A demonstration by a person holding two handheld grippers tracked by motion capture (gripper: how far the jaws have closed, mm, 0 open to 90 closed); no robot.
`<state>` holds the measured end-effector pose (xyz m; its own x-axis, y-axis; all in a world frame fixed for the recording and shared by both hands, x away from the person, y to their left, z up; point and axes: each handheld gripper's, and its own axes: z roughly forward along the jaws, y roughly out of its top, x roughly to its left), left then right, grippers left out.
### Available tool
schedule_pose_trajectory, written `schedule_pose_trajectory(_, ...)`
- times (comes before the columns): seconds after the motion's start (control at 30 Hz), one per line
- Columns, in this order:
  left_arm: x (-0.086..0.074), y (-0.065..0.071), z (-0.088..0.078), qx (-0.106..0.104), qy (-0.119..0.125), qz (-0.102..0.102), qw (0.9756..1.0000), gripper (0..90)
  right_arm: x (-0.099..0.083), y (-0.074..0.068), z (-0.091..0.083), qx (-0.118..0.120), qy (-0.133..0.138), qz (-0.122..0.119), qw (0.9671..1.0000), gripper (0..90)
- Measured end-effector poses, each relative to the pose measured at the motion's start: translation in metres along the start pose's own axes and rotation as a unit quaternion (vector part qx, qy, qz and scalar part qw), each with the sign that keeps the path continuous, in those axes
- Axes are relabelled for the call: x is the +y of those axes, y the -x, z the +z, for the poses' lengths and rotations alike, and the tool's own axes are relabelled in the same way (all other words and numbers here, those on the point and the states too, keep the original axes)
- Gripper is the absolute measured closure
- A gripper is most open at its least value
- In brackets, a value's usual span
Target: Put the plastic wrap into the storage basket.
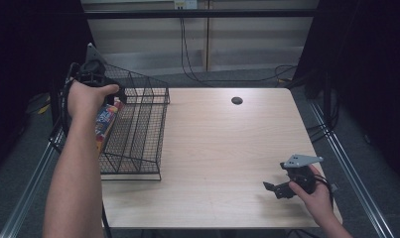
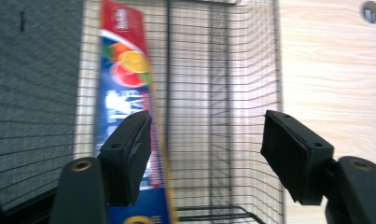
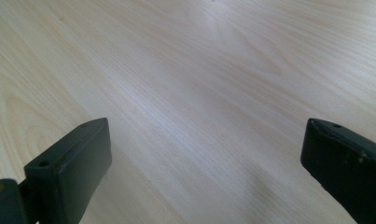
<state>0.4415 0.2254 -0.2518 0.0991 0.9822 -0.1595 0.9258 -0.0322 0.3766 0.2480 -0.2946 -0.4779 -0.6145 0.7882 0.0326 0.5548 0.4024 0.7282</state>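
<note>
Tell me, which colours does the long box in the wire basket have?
The long box is mainly blue with a red end and orange and red fruit pictures; clearest in the left gripper view.

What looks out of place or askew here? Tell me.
Nothing looks spilled or damaged. The box lies lengthwise in the leftmost slot of the wire rack, along the mesh wall. The left claw is open above it, not touching.

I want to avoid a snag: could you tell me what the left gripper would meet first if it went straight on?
Probably the wire basket: the open left gripper points into its mesh, with the colourful box just beside one jaw; depth is unclear.
</note>
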Motion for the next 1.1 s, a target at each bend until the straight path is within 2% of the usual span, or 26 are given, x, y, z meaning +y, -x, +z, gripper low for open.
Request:
schedule_pose_trajectory(0.03,0.000,0.004,0.000,-0.003,0.000,0.008,1.0000,31.6,0.000,0.000,0.001,0.003,-0.001,0.000,1.0000,1.9)
schedule_pose_trajectory(0.2,-0.005,0.021,0.001,-0.020,0.009,0.018,0.9996,30.4,0.003,-0.002,0.003,0.008,-0.003,-0.003,1.0000,2.0)
schedule_pose_trajectory(0.57,-0.017,0.042,0.007,-0.063,0.018,0.040,0.9970,26.9,0.005,-0.002,0.005,0.011,-0.002,-0.007,0.9999,1.9)
schedule_pose_trajectory(0.63,-0.019,0.046,0.009,-0.061,0.016,0.051,0.9967,26.4,0.005,-0.003,0.005,0.012,-0.002,-0.008,0.9999,1.9)
schedule_pose_trajectory(0.77,-0.024,0.054,0.013,-0.074,0.013,0.060,0.9953,24.3,0.005,-0.003,0.005,0.009,-0.003,-0.011,0.9999,2.0)
schedule_pose_trajectory(0.87,-0.029,0.060,0.018,-0.082,0.017,0.074,0.9938,22.8,0.006,-0.003,0.005,0.009,-0.001,-0.014,0.9999,1.9)
schedule_pose_trajectory(0.93,-0.032,0.065,0.022,-0.090,0.010,0.085,0.9922,22.8,0.006,-0.003,0.005,0.010,0.000,-0.012,0.9999,2.0)
schedule_pose_trajectory(1.1,-0.041,0.080,0.033,-0.108,0.012,0.110,0.9880,21.3,0.006,-0.003,0.004,0.009,0.000,-0.009,0.9999,1.9)
